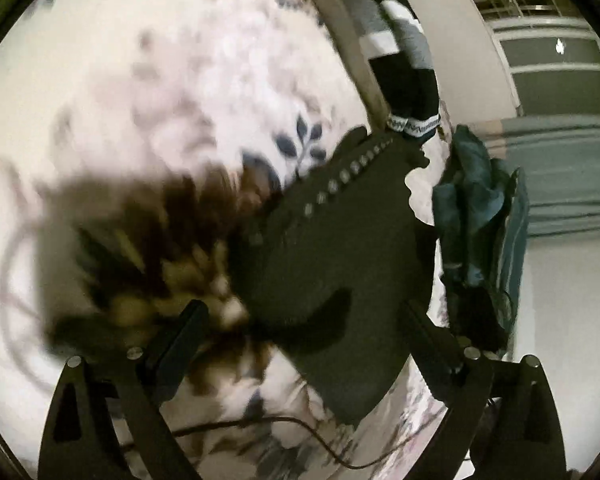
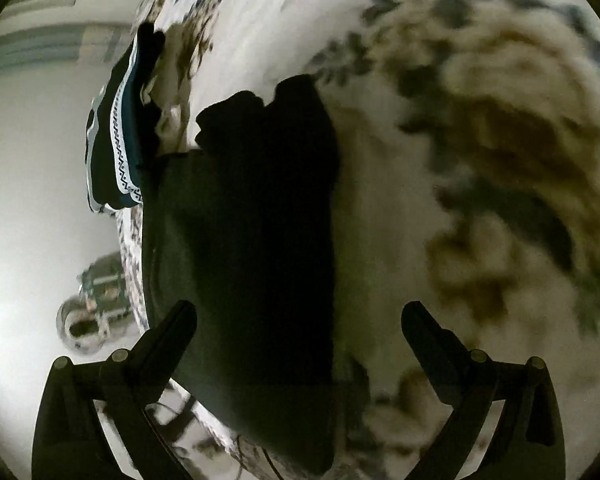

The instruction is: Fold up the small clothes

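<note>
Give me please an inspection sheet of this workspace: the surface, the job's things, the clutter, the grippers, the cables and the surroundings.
Surface: floral bedspread, white with blue and brown leaf prints, blurred in both views.
Job's things: dark folded garment lies flat on the bedspread; stack of folded small clothes with printed waistbands at the bed's edge.
Clutter: crumpled teal cloth beside the dark garment.
Grippers: left gripper open, right gripper open; the pads press on nothing.
Cables: thin dark cable runs over the bedspread, under the left gripper.
Surroundings: window with bars, pale floor; blurred object on the floor, not identifiable.
</note>
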`<state>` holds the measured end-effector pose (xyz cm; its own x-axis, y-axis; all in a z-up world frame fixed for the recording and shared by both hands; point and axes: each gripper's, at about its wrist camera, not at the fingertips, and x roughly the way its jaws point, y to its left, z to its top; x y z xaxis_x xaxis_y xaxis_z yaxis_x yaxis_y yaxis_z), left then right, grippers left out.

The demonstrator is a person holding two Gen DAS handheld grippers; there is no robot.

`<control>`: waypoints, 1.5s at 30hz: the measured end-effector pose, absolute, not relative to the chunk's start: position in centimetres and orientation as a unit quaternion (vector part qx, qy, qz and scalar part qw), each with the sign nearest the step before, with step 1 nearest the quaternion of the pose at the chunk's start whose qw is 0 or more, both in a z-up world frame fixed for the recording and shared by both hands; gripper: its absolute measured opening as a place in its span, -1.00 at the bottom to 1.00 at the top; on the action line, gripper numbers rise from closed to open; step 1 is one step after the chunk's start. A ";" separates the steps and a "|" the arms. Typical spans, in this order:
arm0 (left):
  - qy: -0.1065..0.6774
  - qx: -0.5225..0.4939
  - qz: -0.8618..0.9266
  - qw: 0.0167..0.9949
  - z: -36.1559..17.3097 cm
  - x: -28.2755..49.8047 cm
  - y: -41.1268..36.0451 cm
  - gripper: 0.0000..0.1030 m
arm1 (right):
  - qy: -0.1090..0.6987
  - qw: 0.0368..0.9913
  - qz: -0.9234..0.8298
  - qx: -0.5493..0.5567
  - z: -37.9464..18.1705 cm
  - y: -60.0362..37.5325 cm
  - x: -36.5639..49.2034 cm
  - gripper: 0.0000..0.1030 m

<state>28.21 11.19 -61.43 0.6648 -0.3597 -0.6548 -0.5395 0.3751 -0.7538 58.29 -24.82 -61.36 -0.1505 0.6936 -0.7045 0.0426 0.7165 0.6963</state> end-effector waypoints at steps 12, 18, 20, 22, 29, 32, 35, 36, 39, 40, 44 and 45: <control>0.333 -0.597 0.083 0.725 -64.1 34.6 10.6 -0.29 | 0.687 0.565 0.358 0.283 -63.8 -19.5 60.4 0.52; 0.389 -0.531 0.028 0.752 -60.8 36.2 12.9 -0.39 | 0.662 0.598 0.302 0.336 -62.4 -21.9 55.7 -0.62; 0.419 -0.495 0.005 0.762 -59.1 36.8 14.2 -0.40 | 0.658 0.596 0.280 0.366 -61.1 -23.0 51.9 -0.64; 0.447 -0.466 -0.015 0.763 -57.9 37.5 15.5 -0.40 | 0.660 0.590 0.256 0.388 -59.9 -23.9 47.2 -0.64; 0.580 -0.378 -0.099 0.715 -59.9 39.0 15.7 0.30 | 0.719 0.528 0.157 0.424 -59.7 -23.3 27.1 -0.63; 0.595 -0.375 -0.093 0.705 -62.0 38.3 15.3 0.33 | 0.727 0.521 0.111 0.434 -61.5 -24.0 25.0 -0.36; 0.561 -0.399 -0.074 0.721 -60.5 36.4 15.7 0.34 | 0.746 0.501 0.111 0.425 -61.5 -24.5 25.5 0.03; 0.552 -0.399 -0.065 0.730 -59.7 35.5 15.9 0.34 | 0.749 0.503 0.115 0.416 -61.1 -24.5 25.7 0.13; 0.518 -0.393 -0.029 0.759 -56.0 32.7 16.6 0.35 | 0.761 0.510 0.130 0.379 -58.5 -25.8 25.3 0.44; 0.509 -0.383 -0.014 0.770 -54.7 31.5 16.8 0.35 | 0.765 0.511 0.132 0.369 -57.3 -26.6 24.8 0.45; 0.495 -0.368 0.044 0.786 -52.0 26.0 18.2 0.41 | 0.776 0.510 0.124 0.351 -53.3 -29.8 23.0 0.45; 0.499 -0.366 0.056 0.783 -52.2 24.8 18.5 0.42 | 0.777 0.511 0.120 0.348 -52.6 -30.3 22.9 0.45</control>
<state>24.76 18.50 -52.21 0.4949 -0.2776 -0.8234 -0.4540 0.7254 -0.5174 22.87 -30.25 -52.58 -0.2347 0.6633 -0.7106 0.4188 0.7287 0.5418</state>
